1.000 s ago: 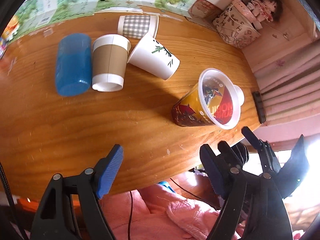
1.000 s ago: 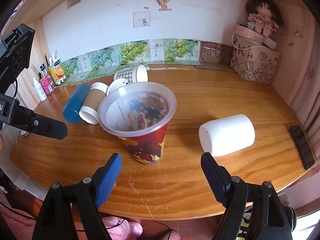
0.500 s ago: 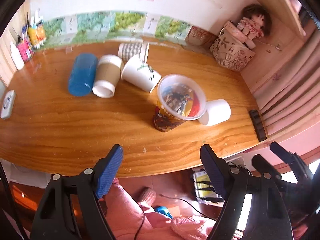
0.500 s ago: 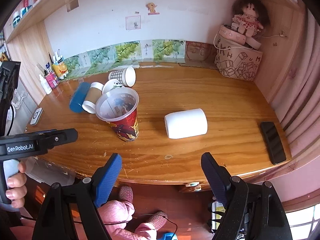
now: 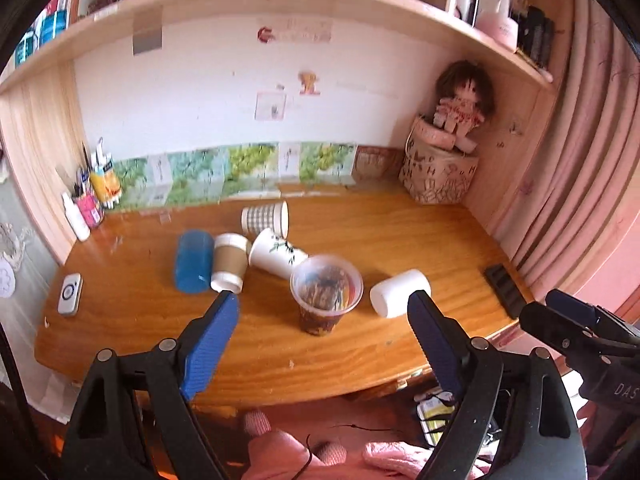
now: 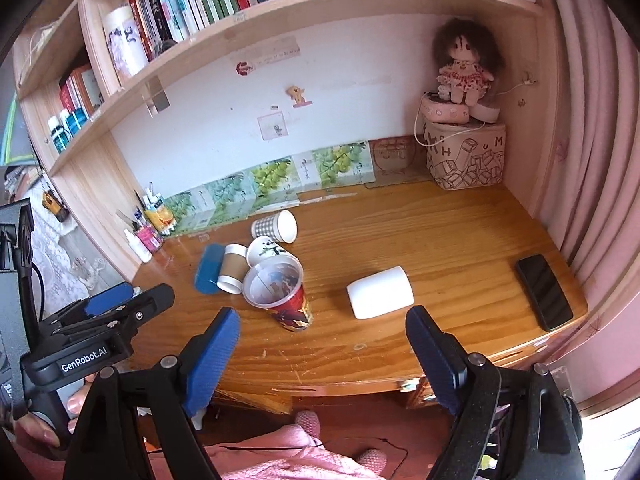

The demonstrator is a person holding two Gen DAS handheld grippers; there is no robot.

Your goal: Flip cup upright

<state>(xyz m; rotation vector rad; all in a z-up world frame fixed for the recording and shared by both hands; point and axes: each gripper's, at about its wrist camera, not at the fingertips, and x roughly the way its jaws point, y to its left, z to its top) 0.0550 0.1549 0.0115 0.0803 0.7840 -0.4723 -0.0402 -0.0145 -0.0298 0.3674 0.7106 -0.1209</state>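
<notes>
We see the printed cup [image 5: 326, 298] upright mid-worktop [image 5: 400, 236], its base hidden behind its rim. Left gripper [image 5: 320, 344] and right gripper [image 6: 320, 354] jaws gape wide, empty. White cup [image 6: 380, 292] lies at 3 o'clock.

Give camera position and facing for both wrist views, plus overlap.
Left wrist: off the desk's front edge, facing the wall; own open left gripper, right gripper at right.
Right wrist: off the front edge too, facing the bookshelf; own open right gripper, left gripper at left.
Shared: upright printed cup, lying white cup, doll.
</notes>
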